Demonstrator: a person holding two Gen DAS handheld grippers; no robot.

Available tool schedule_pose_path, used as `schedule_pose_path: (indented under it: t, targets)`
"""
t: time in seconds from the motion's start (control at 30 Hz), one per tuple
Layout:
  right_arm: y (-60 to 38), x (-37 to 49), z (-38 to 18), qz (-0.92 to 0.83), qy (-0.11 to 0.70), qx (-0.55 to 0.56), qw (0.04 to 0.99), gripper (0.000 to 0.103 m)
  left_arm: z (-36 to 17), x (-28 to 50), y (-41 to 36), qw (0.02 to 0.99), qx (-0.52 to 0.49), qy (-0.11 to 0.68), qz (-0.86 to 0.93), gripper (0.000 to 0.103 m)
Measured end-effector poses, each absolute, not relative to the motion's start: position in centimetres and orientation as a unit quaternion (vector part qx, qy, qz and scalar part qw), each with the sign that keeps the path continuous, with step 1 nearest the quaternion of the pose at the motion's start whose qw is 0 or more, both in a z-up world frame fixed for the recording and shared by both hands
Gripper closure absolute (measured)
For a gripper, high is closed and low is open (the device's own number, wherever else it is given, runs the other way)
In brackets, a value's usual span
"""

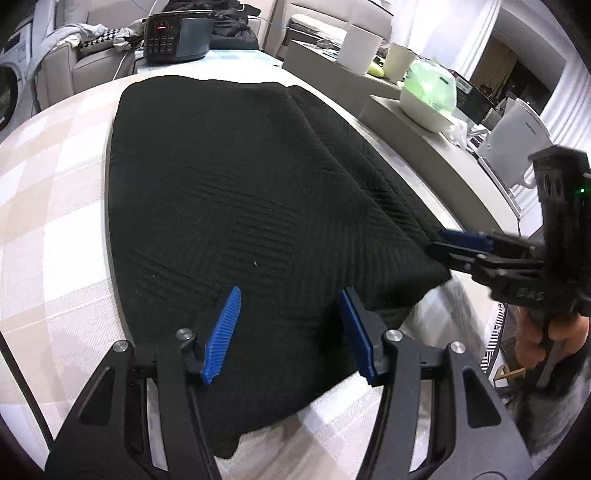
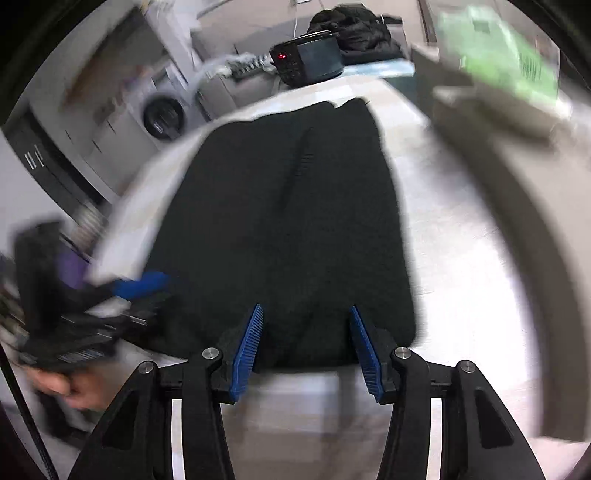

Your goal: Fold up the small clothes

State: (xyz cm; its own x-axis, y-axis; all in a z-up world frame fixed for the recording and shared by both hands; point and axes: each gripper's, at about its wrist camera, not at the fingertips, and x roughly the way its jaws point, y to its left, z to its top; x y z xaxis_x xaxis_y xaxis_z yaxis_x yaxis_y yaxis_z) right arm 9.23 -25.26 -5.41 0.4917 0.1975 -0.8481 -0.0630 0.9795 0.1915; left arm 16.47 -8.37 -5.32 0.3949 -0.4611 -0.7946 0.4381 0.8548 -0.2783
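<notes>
With both jaws parted and empty over the near hem, the black ribbed knit garment (image 1: 236, 184) lies flat on the checked tablecloth (image 1: 48, 221). Risk: left gripper (image 1: 291, 328) & right gripper (image 2: 304, 343) pinch one layer only, fold skews. Right edge sits near table rim; free room on the left.

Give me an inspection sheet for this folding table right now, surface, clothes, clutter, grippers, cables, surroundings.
Surface: table under a pale checked cloth.
Job's things: black garment spread flat, near edge over the table's edge.
Clutter: black keypad appliance at the far end.
Grippers: left gripper open above the garment's near edge; right gripper open at the near hem, nothing gripped.
Cables: white cable beside the appliance.
Surroundings: washing machine, green bag in a white bowl.
</notes>
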Motion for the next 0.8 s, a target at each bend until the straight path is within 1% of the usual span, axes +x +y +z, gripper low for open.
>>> schedule_pose_path:
  t: [0.07, 0.2, 0.27, 0.37, 0.47, 0.5, 0.53, 0.57, 0.6, 0.63, 0.7, 0.8]
  targets:
    - [-25.2, 9.2, -5.1, 0.061, 0.499, 0.042, 0.864, 0.053, -5.3, 16.3, -8.2, 0.833, -0.019, 0.481, -0.273, 0.048]
    - [-26.2, 9.8, -3.8, 0.102, 0.449, 0.138, 0.877, 0.053, -5.7, 16.0, -8.4, 0.835, -0.017, 0.477, -0.274, 0.044]
    - [-26.5, 10.8, -4.0, 0.120, 0.438, 0.170, 0.875, 0.053, -5.6, 15.4, -9.2, 0.841, 0.005, 0.467, -0.275, 0.036]
    - [-25.5, 13.3, -4.9, 0.143, 0.442, 0.196, 0.863, 0.053, -5.7, 14.4, -10.4, 0.840, 0.052, 0.460, -0.285, 0.031]
    - [-24.5, 16.0, -6.4, 0.160, 0.467, 0.209, 0.844, 0.064, -5.6, 14.1, -10.1, 0.835, 0.048, 0.462, -0.295, 0.031]
    - [-24.1, 16.8, -7.1, 0.155, 0.481, 0.203, 0.839, 0.070, -5.5, 14.1, -9.8, 0.833, 0.038, 0.464, -0.298, 0.031]
    - [-23.7, 17.4, -7.5, 0.151, 0.490, 0.195, 0.836, 0.077, -5.4, 14.2, -9.3, 0.831, 0.024, 0.467, -0.302, 0.031]
    - [-23.4, 18.0, -7.9, 0.148, 0.497, 0.187, 0.834, 0.090, -5.3, 14.3, -8.8, 0.828, 0.008, 0.471, -0.304, 0.031]
    - [-22.9, 18.3, -7.9, 0.151, 0.499, 0.171, 0.836, 0.093, -5.2, 14.4, -8.5, 0.826, -0.003, 0.474, -0.305, 0.031]
    - [-22.5, 18.1, -7.3, 0.154, 0.486, 0.153, 0.847, 0.094, -5.0, 14.5, -8.0, 0.824, -0.017, 0.477, -0.306, 0.031]
    - [-22.2, 17.9, -6.0, 0.156, 0.459, 0.140, 0.863, 0.095, -4.5, 14.6, -7.0, 0.821, -0.044, 0.478, -0.310, 0.031]
    - [-22.5, 17.6, -6.0, 0.115, 0.466, 0.108, 0.871, 0.094, -3.9, 14.6, -5.7, 0.827, -0.057, 0.470, -0.303, 0.031]
